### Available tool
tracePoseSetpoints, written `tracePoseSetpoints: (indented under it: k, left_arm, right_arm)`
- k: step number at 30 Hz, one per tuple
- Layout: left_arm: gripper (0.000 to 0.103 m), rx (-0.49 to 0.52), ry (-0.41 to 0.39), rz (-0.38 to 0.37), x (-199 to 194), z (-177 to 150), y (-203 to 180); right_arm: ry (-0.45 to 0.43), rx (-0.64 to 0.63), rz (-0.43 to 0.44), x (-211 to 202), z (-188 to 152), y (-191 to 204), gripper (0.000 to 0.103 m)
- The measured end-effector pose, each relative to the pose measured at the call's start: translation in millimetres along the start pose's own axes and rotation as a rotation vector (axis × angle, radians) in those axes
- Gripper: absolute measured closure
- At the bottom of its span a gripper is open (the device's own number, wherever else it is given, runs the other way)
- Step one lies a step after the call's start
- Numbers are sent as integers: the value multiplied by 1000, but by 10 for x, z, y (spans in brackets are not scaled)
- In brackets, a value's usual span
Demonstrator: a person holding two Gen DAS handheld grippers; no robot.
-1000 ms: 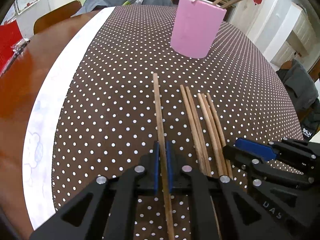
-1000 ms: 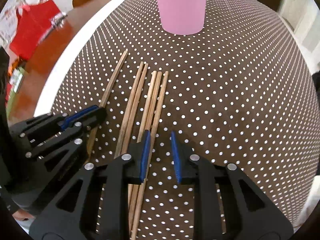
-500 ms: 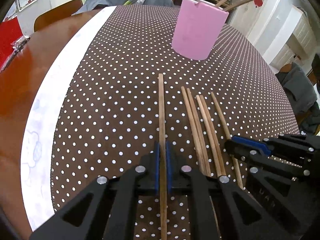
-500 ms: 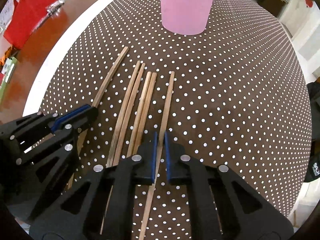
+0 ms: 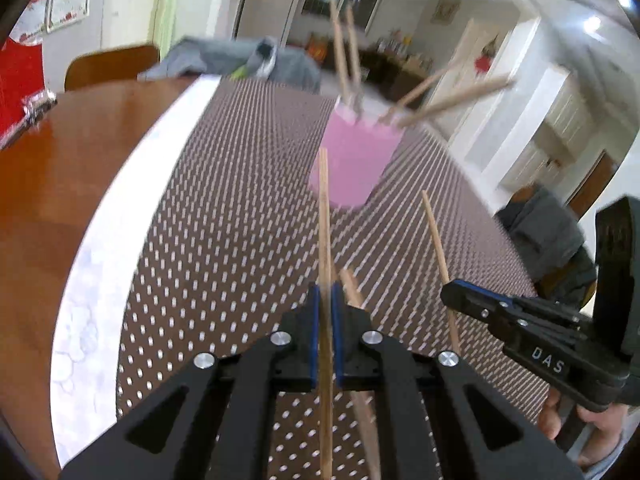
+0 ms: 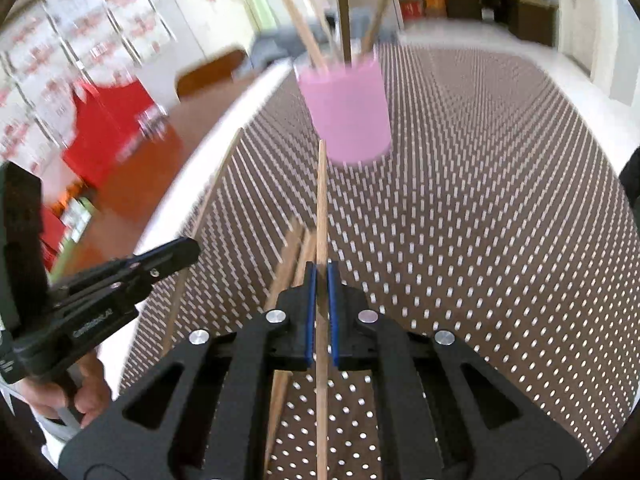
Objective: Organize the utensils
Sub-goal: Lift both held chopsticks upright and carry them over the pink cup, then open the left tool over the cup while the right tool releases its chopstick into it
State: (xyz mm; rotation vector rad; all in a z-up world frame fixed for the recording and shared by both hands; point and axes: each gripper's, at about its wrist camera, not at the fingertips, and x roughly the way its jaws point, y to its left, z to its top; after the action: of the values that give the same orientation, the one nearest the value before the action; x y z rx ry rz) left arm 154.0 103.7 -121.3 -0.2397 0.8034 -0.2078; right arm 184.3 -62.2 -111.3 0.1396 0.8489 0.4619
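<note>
A pink cup (image 5: 354, 164) (image 6: 346, 112) with several wooden chopsticks sticking out stands on the dotted brown cloth ahead of both grippers. My left gripper (image 5: 326, 300) is shut on a wooden chopstick (image 5: 323, 216), lifted off the cloth and pointing at the cup. My right gripper (image 6: 321, 276) is shut on another chopstick (image 6: 321, 200), also lifted and pointing at the cup. The right gripper shows in the left wrist view (image 5: 452, 292) with its chopstick (image 5: 436, 248). The left gripper shows in the right wrist view (image 6: 188, 246). A few chopsticks (image 6: 294, 256) still lie on the cloth.
The brown dotted cloth (image 5: 224, 216) with a white border (image 5: 104, 264) covers a wooden table (image 5: 48, 184). A chair with grey clothing (image 5: 224, 60) stands at the far side. A red bag (image 6: 104, 124) lies on the table's left.
Both grippers have lifted their chopsticks off the cloth and tilted upward, so the room shows. The right gripper closed on its chopstick about a second ago. The views are blurred by motion.
</note>
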Motion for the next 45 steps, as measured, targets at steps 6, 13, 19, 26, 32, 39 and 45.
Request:
tracePoseSetpoints:
  k: [6,13,19,26,32,39,45]
  left_arm:
    - [97,31,-204,-56,-309,196,-194]
    - [97,52,-455,-137,-480,487,-313]
    - [97,28,-598,-168,-414,839,-324]
    - [97,10,-705,-187,-136,1264,-290]
    - [97,-58,-749,-213,175,1519,-158]
    - [97,-104,-778,-219,452,1655,-106]
    - [97,-100,-793,-176,631,1672,-122]
  right_arm:
    - [-274,-45,34,-470,168,173,97]
    - [-513,-76,70,-779,333,262,97]
    - [-691,-67,101,-745,523,263,97]
    - [-809,-54,78,-427,829,233,97]
    - [-856,-24,64,-203,1026,58,97]
    - [-940,-50,-12,-124,1102,-22,97]
    - [-977,-98,-41,-55,1127,6,97]
